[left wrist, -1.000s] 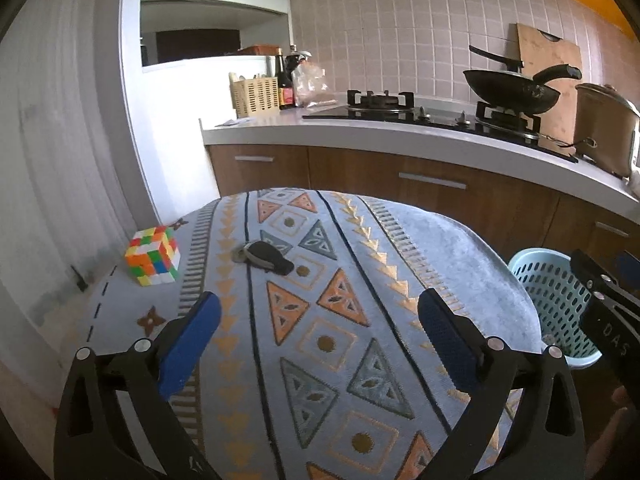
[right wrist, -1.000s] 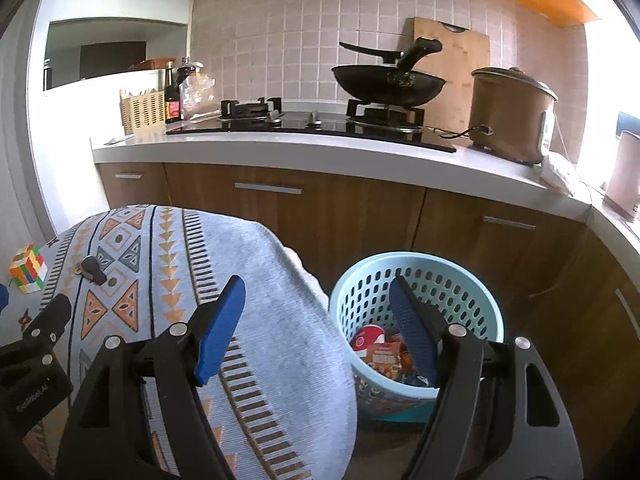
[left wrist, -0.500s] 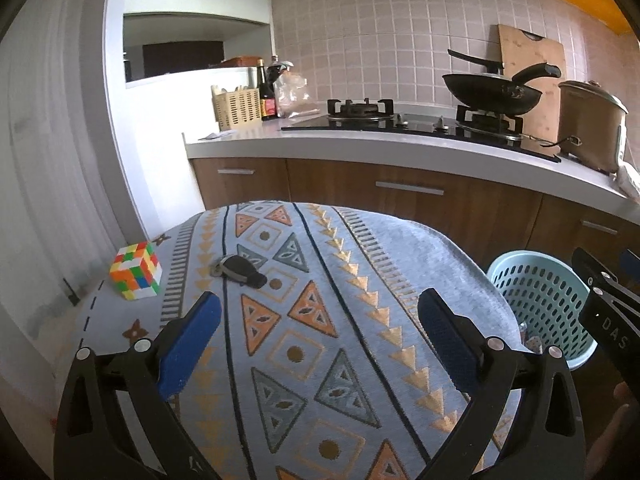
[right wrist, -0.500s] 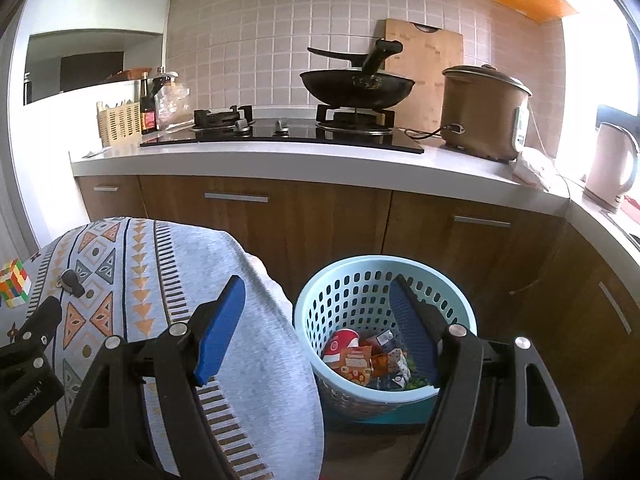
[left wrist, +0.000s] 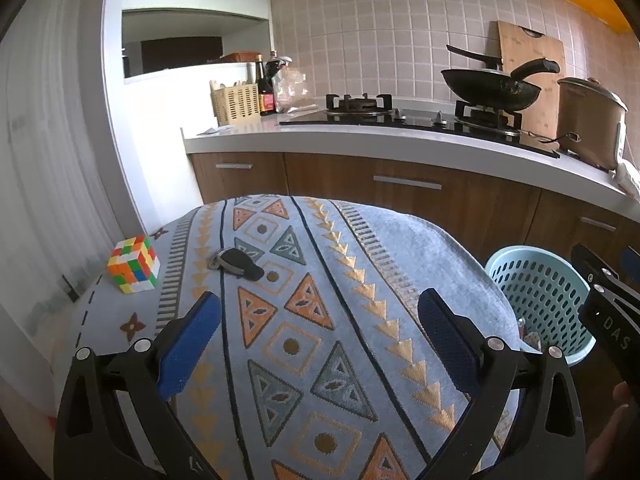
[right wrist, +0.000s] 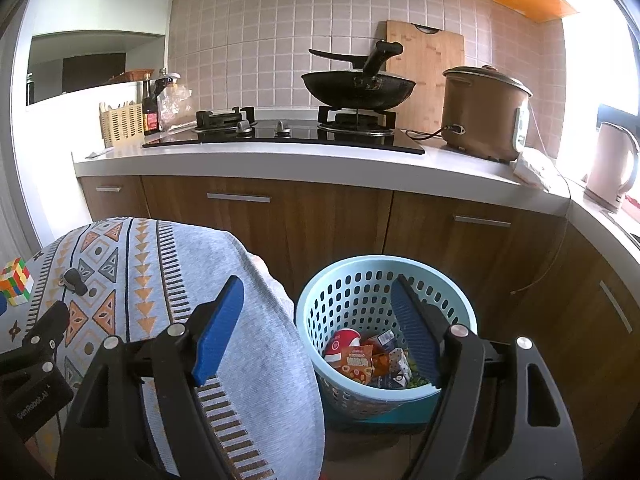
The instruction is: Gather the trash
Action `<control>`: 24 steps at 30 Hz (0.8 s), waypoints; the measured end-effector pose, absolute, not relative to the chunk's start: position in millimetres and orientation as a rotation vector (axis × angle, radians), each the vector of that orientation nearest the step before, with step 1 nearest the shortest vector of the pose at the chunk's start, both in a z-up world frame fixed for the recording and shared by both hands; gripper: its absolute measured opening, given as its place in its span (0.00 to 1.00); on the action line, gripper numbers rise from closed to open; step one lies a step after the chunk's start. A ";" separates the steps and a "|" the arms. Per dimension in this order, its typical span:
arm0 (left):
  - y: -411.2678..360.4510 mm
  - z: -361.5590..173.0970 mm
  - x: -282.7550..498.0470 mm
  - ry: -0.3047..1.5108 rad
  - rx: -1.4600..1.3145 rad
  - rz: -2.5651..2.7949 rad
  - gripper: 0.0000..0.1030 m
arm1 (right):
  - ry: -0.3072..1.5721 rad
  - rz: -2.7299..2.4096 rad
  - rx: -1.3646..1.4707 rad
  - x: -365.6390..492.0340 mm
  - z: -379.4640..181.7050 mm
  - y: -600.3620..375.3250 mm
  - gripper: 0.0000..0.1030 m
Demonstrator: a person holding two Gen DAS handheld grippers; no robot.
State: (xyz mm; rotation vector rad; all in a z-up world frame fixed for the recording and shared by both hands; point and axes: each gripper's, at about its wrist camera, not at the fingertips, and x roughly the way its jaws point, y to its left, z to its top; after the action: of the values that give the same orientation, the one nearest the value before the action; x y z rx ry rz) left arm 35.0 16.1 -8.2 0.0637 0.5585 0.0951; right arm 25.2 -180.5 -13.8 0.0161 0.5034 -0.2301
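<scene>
A light blue perforated basket [right wrist: 352, 292] stands on the floor right of the table and holds several wrappers and cartons [right wrist: 366, 360]. It also shows in the left wrist view [left wrist: 536, 292]. My right gripper [right wrist: 316, 316] is open and empty, held above the table's right edge and the basket's near rim. My left gripper [left wrist: 318, 320] is open and empty above the patterned tablecloth [left wrist: 304, 320]. A black car key [left wrist: 238, 264] lies on the cloth ahead of the left gripper.
A multicoloured puzzle cube [left wrist: 134, 270] sits at the table's left edge. Behind runs a kitchen counter [right wrist: 280, 152] with a hob, a black wok [right wrist: 356, 88], a brown rice cooker [right wrist: 484, 112] and wooden cabinets below.
Both grippers have drawn back and risen slightly; the table and basket look a little farther away. The basket's contents have come more into the right wrist view. Both stay open.
</scene>
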 end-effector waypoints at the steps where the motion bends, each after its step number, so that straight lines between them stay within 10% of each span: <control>1: 16.1 -8.2 34.8 0.558 0.063 0.094 0.93 | 0.501 -0.230 0.017 24.7 -13.7 -180.2 0.70; 24: 16.3 -8.5 30.4 0.532 0.062 0.099 0.93 | 0.499 -0.225 0.014 23.5 -12.0 -179.1 0.70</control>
State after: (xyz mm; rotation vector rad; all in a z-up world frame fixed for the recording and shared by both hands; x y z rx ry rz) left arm 30.4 16.3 -8.5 0.0619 0.5321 0.0986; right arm 23.5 -179.1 -12.0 0.0138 0.4986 -0.2250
